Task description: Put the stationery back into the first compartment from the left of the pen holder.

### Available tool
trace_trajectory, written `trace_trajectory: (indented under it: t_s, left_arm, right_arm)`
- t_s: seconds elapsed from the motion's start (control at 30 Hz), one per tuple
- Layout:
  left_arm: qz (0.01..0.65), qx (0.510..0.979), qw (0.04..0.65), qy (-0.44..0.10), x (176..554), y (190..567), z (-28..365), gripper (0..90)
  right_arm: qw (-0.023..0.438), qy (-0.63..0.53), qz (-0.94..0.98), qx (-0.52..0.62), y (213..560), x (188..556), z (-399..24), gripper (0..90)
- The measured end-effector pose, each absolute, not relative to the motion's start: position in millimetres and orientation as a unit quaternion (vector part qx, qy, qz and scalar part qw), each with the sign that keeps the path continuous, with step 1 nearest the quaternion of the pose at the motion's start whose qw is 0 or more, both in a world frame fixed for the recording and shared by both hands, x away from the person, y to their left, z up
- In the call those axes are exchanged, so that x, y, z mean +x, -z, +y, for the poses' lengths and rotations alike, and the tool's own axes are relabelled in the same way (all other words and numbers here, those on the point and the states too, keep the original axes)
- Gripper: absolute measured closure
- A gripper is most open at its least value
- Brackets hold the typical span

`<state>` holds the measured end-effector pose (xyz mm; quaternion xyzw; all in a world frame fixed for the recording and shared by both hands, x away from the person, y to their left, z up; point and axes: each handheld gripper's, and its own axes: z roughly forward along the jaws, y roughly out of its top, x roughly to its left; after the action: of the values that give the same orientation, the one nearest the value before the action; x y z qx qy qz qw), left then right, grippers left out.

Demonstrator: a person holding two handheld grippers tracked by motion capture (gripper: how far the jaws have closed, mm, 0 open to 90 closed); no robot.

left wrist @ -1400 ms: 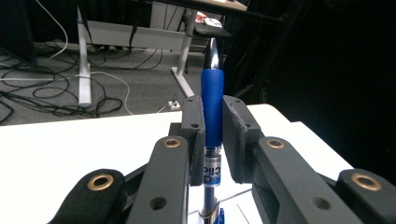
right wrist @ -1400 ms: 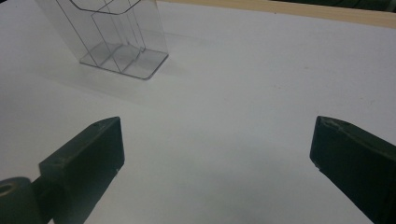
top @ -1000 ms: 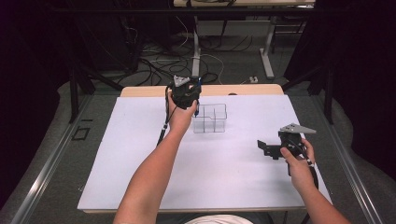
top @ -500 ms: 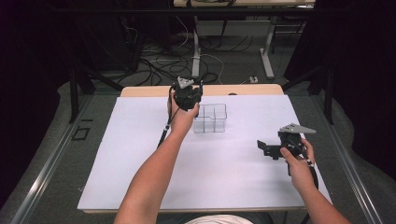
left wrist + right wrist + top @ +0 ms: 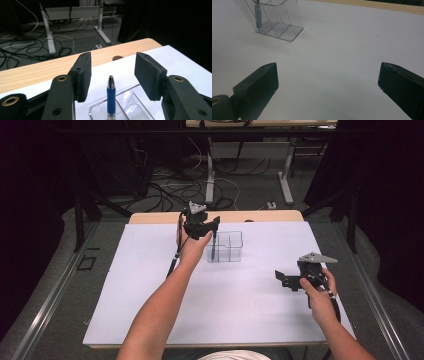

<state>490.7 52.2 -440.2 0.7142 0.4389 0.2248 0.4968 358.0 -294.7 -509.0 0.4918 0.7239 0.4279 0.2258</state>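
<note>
In the middle of the high view, a little above center, a clear plastic organizer (image 5: 226, 247) with small compartments stands on the white table (image 5: 150, 285), and a blue pen (image 5: 213, 248) stands upright in its left compartment. The left gripper (image 5: 214, 224) hangs just above the pen with its jaws wide apart, and in the left gripper view the pen's silver tip (image 5: 111, 81) pokes up in the gap between the two black jaws without touching them. At the right side of the high view, the right gripper (image 5: 284, 279) is held low over bare table, well apart from the organizer, with its jaws spread wide and nothing between them.
</note>
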Motion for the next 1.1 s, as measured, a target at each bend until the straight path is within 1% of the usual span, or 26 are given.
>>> trace_trajectory:
  t_s: [0.2,0.3,0.37,0.4,0.47,0.53,0.6,0.67,0.8,0.97,1.07,1.1]
  left_arm:
    - [0.433,0.724,0.495,-0.209,483.5,434.5,52.2,42.5]
    - [0.426,0.732,0.495,-0.192,478.1,430.6,52.3,41.4]
    - [0.418,0.738,0.492,-0.195,473.5,427.6,51.9,41.0]
    - [0.416,0.741,0.488,-0.200,471.3,426.1,51.6,39.7]
    - [0.411,0.747,0.484,-0.198,466.9,423.1,51.7,34.4]
    - [0.404,0.756,0.478,-0.192,461.6,419.5,53.6,33.8]
    - [0.394,0.756,0.485,-0.196,457.5,418.1,56.0,32.7]
    - [0.388,0.753,0.493,-0.199,453.1,416.9,58.9,29.6]
    - [0.380,0.755,0.493,-0.207,444.4,413.2,69.0,28.5]
    - [0.386,0.754,0.488,-0.211,435.6,410.7,84.9,26.8]
    - [0.399,0.746,0.492,-0.203,431.0,409.5,95.9,26.3]
    - [0.401,0.743,0.496,-0.202,429.3,408.9,99.6,24.9]
  right_arm:
    - [0.228,-0.427,0.725,0.489,509.0,358.1,-294.8,2.8]
    - [0.228,-0.427,0.726,0.489,509.0,358.2,-294.7,2.8]
    - [0.228,-0.427,0.726,0.489,508.9,358.1,-294.5,2.8]
    - [0.228,-0.427,0.726,0.489,508.9,358.0,-294.4,2.8]
    - [0.229,-0.426,0.726,0.490,508.7,357.9,-294.4,2.8]
    - [0.229,-0.425,0.726,0.490,508.7,357.8,-294.5,2.9]
    - [0.229,-0.425,0.726,0.490,508.8,357.8,-294.3,2.9]
    - [0.229,-0.426,0.726,0.489,508.8,357.8,-294.1,2.9]
    - [0.229,-0.427,0.726,0.489,508.8,357.9,-294.1,2.9]
    - [0.230,-0.425,0.726,0.489,508.8,357.9,-293.3,2.9]
    - [0.230,-0.425,0.726,0.490,508.8,357.9,-293.1,2.9]
    - [0.230,-0.425,0.726,0.490,508.8,357.9,-293.1,2.9]
